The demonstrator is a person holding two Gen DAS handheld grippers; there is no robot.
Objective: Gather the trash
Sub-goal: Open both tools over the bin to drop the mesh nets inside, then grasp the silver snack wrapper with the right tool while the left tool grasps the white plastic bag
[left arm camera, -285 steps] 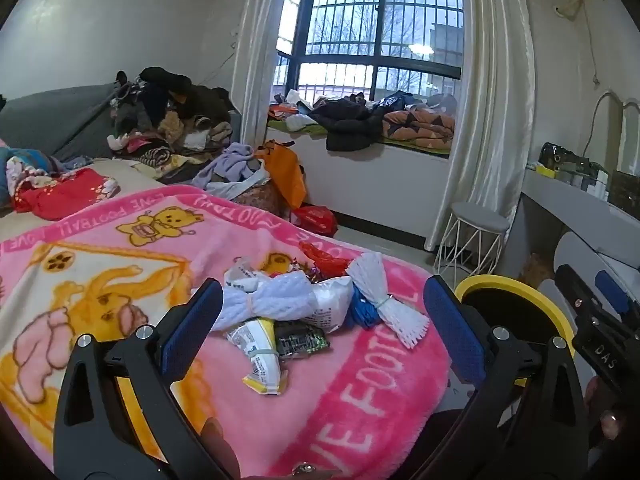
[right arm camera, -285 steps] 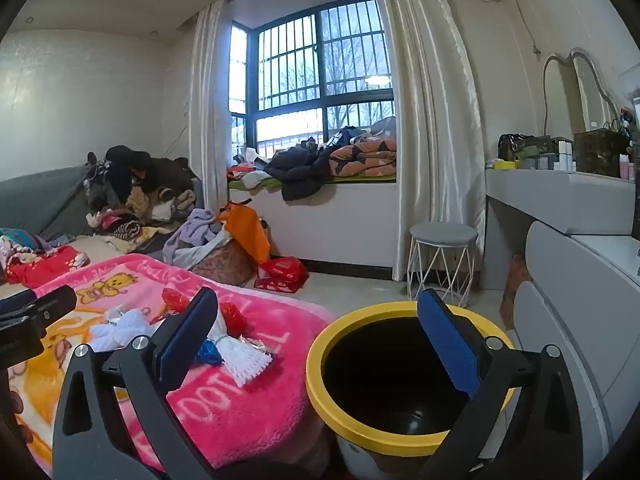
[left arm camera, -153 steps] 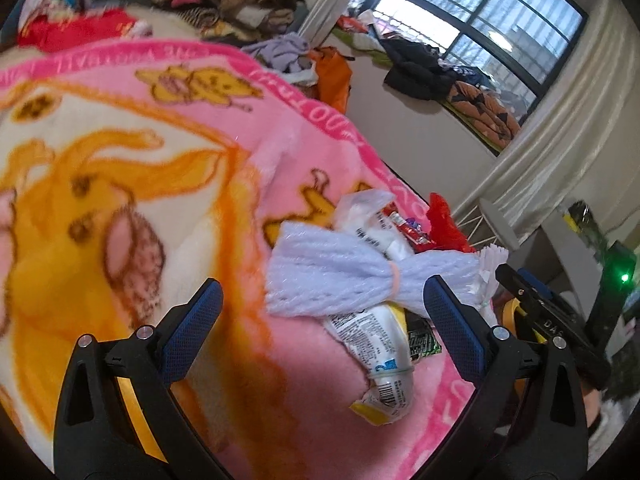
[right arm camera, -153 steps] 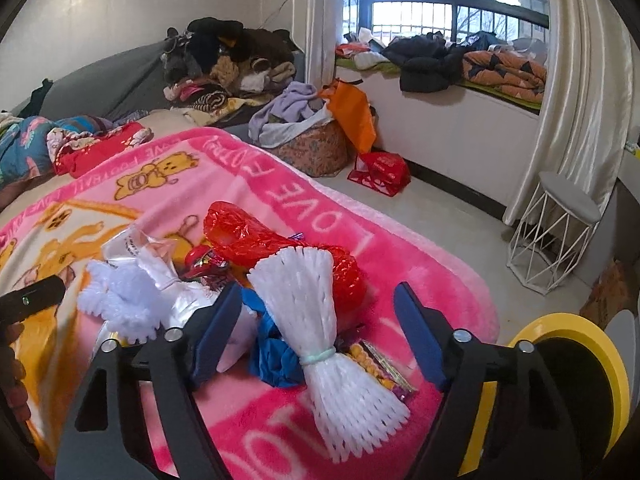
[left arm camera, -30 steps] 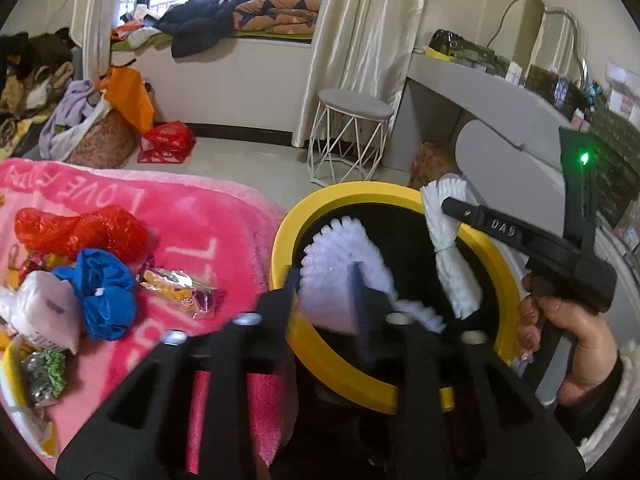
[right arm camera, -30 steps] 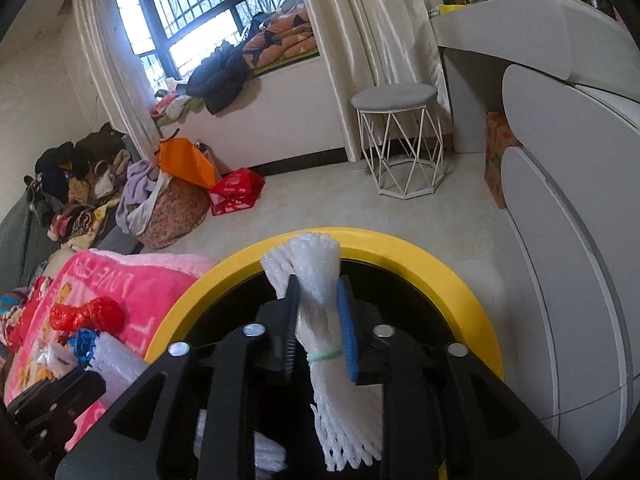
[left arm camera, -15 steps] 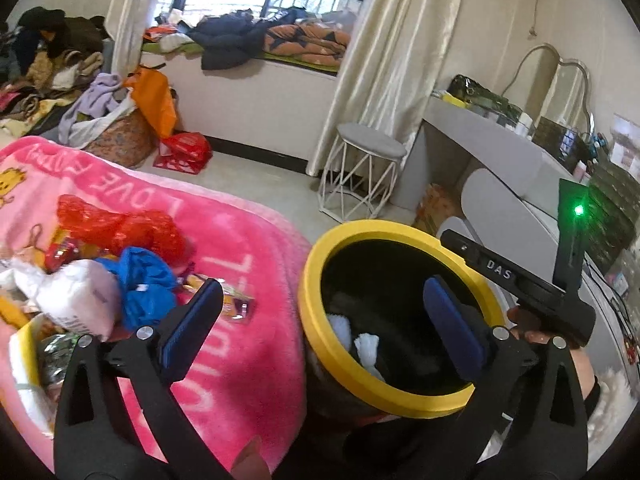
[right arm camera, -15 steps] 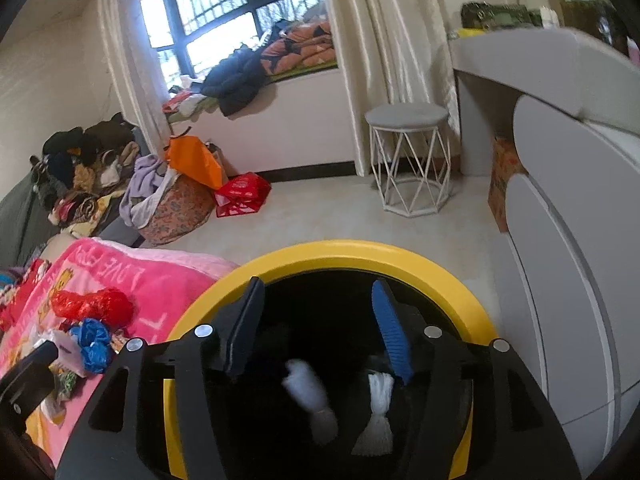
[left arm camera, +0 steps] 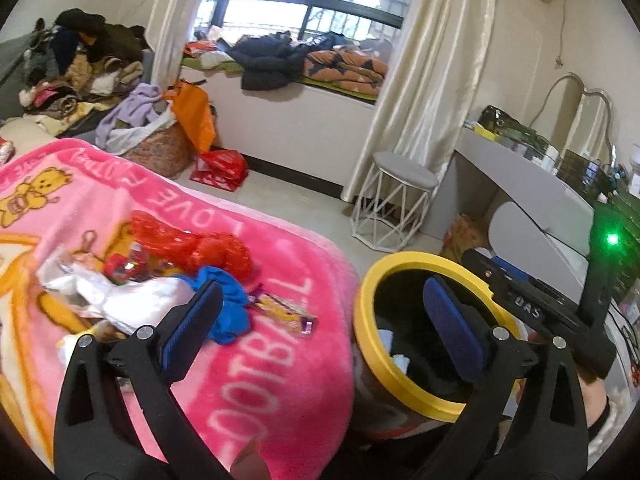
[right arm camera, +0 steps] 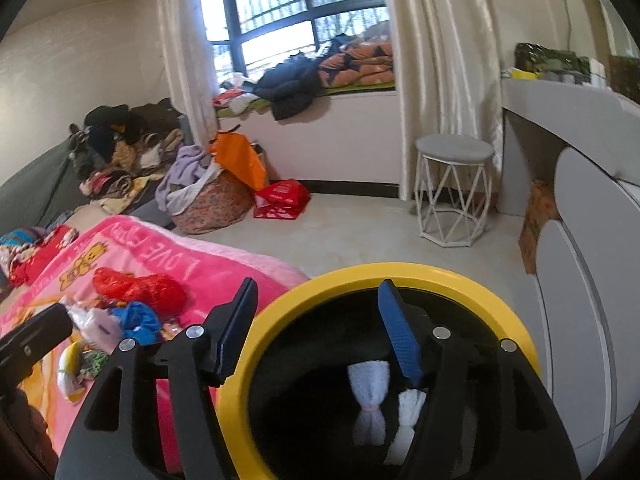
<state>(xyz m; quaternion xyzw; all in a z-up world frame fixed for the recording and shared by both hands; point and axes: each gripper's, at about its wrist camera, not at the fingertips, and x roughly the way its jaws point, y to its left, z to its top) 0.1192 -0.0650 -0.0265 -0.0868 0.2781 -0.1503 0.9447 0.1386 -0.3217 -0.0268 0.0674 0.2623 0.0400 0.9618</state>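
Trash pile (left arm camera: 168,276) (red net, blue bag, wrappers) lies on the pink blanket (left arm camera: 260,364) of the bed. Two white foam nets (right arm camera: 370,398) sit inside the yellow-rimmed bin (right arm camera: 400,274). Left hand-held gripper (left arm camera: 320,326): jaws wide apart, empty. Right hand-held gripper (right arm camera: 320,334): jaws opening over the bin, nothing between them.

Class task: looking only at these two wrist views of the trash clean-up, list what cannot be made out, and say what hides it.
- Bin floor, right view: dark, and the right gripper covers it.
- Bin's outside, both views: cut off by the gripper arms and the blanket.
- Wrapper print, left view: blurred, too small.
- Trash under the white bag, left view: hidden by the left gripper.
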